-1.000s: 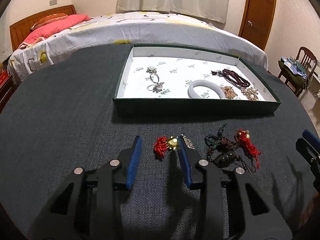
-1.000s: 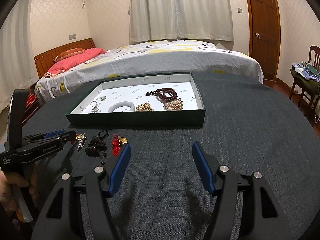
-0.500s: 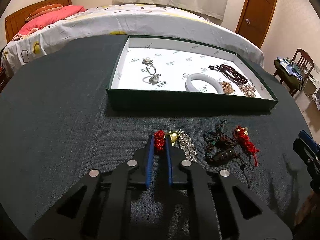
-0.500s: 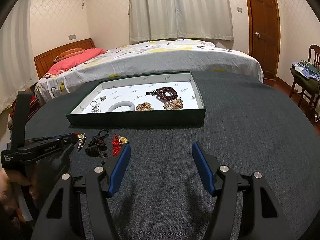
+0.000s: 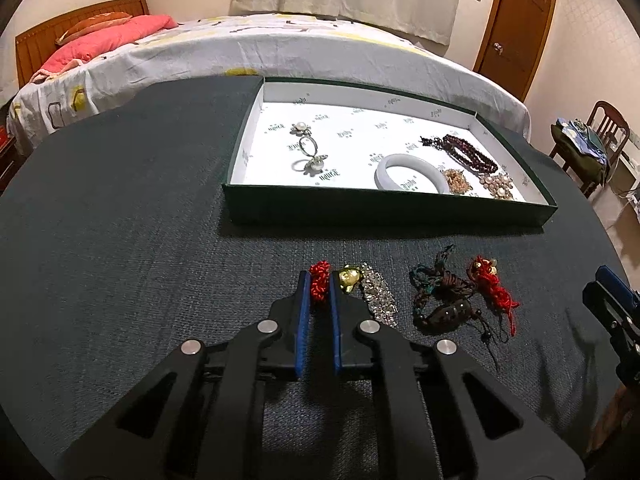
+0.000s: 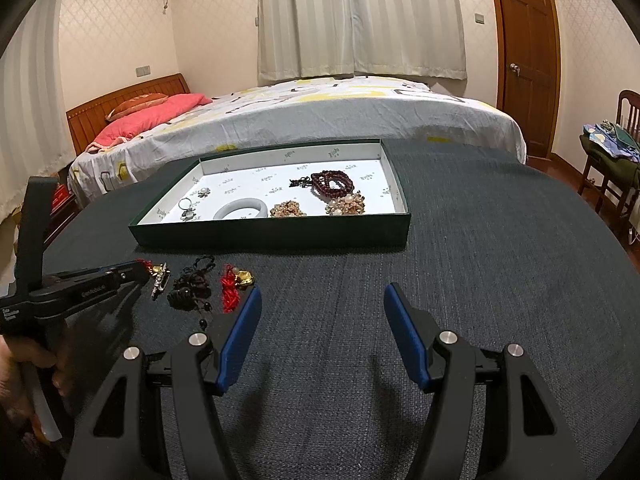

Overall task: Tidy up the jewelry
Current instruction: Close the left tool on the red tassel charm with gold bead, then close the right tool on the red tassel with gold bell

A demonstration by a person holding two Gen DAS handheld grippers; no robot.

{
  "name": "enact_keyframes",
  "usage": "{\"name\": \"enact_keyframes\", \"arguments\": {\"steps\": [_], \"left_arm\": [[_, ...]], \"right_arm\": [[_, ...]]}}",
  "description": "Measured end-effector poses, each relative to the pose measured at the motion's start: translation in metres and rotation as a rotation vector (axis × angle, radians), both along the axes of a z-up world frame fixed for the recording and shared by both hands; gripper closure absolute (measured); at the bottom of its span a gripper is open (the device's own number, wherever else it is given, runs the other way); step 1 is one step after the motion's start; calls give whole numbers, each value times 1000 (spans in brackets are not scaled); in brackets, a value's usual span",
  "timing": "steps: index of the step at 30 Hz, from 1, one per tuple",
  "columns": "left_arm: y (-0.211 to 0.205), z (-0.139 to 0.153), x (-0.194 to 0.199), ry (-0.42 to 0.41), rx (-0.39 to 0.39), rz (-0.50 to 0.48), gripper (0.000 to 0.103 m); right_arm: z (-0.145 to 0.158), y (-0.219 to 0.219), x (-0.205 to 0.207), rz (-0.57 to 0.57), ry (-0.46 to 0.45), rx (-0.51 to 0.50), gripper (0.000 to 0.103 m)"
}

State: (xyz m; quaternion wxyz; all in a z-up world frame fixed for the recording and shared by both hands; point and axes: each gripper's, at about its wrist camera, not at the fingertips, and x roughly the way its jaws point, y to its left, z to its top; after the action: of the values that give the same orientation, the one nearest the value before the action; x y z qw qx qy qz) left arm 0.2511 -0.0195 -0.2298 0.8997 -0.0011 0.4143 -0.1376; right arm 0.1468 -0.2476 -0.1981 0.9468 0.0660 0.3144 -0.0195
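Filling most of both views, a round desk [image 5: 120,240] covered in dark grey woven cloth carries everything. Toward its far side sits a shallow rectangular dark green tray with a white printed lining [image 5: 384,210]. Inside it lie a pale white bangle [image 5: 412,166], a coiled dark red bead bracelet [image 5: 470,152], two gold-toned clustered brooches beside the bangle, and pearl-topped silver rings [image 5: 308,152] at the left end.

On the cloth in front of the tray, the black left gripper with blue pads [image 5: 320,294] has its jaws drawn narrow around a red knotted cord charm [image 5: 320,284], which shows between the pads. A small gold ornament [image 5: 349,278] and a silver rhinestone strip [image 5: 378,300] lie just to the right of that gripper, touching each other. Farther right rest a dark brown braided cord bracelet with a carved bead [image 5: 444,300] and a red cord tassel with gold beads [image 5: 494,290], close together.

The black right gripper with blue pads [image 6: 322,326] hangs above bare cloth with its jaws spread wide and nothing between them, well apart from the loose pieces.
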Motion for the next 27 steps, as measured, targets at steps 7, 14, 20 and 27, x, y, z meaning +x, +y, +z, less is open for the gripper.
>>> {"name": "enact_keyframes", "arguments": {"steps": [7,14,20,27], "left_arm": [[6,9,-11,-40,12,21,94],[26,25,-22,-76,1,71,94],[55,33,-28,-83,-14,137,94],[80,33,-32,-77,-23,199,94]], "right_arm": [[-2,2,4,5,12,2,41],[-2,19,16,39,38,-6,41],[-3,37,29,71,63,-21,41],[-9,54,46,103,122,-32,41]]}}
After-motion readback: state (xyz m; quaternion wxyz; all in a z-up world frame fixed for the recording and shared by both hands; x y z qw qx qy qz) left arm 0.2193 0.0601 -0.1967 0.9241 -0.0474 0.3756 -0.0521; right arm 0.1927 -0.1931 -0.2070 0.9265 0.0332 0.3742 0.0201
